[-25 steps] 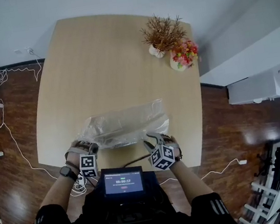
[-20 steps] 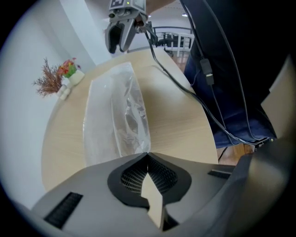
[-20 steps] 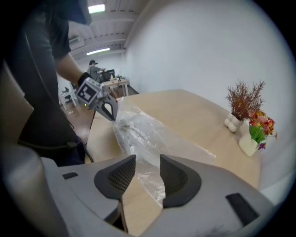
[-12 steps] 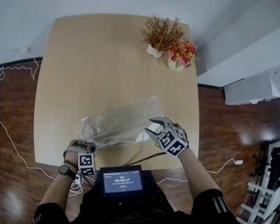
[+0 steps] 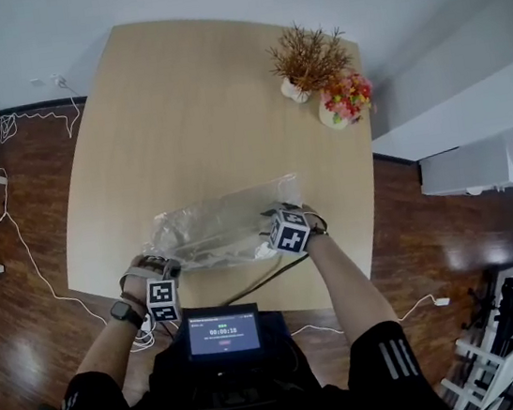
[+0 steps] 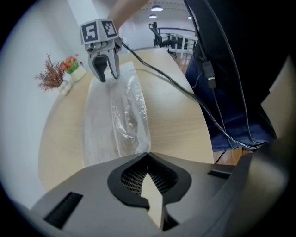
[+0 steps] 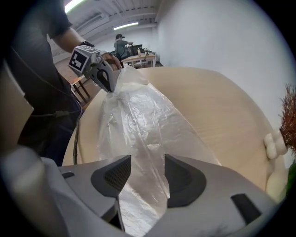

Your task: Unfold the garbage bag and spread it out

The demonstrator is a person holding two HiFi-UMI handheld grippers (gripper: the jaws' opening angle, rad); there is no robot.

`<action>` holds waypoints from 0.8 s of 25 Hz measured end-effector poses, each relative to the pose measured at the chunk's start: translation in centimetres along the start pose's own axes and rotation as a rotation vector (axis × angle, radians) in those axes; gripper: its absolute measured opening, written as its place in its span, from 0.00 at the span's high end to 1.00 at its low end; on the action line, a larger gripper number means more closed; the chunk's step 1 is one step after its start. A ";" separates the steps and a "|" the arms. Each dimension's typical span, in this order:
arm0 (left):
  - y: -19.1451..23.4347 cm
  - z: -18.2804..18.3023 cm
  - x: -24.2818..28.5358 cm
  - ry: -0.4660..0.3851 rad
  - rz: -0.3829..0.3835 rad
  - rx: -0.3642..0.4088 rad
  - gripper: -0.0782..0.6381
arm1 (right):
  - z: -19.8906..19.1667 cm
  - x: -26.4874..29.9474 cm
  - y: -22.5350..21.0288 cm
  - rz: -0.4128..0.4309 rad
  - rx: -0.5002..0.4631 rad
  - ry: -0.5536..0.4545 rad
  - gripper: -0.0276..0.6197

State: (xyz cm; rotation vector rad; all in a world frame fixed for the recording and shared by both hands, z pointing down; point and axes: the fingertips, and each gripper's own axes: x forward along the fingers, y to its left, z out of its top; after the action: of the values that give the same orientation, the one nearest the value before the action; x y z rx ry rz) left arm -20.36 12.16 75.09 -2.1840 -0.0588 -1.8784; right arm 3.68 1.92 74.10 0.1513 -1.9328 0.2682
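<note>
Now the left claw (image 6: 147, 156) is clenched on the left end of the one clear garbage bag (image 5: 222, 228). It points steeply down, its hand at the near edge of the surface (image 5: 178, 116). The right claw (image 7: 148, 167), also tipped steeply down on an outstretched forearm, has just been opening. Its jaws stand apart with loose film between them, unpinched. The bag lies crumpled along that near edge. Two pots stand at the far right corner: a dried bush (image 5: 309, 57) and flowers (image 5: 346, 99).
</note>
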 end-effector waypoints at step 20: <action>9.7 0.6 -4.4 -0.162 0.076 -0.314 0.65 | -2.0 0.2 -4.6 -0.148 0.314 -0.118 0.48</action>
State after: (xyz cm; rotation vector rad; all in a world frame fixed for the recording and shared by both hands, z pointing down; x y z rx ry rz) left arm -18.62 3.50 69.06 -2.5002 0.3047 -1.7649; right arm 6.48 -1.96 75.52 0.5260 -1.9737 0.4715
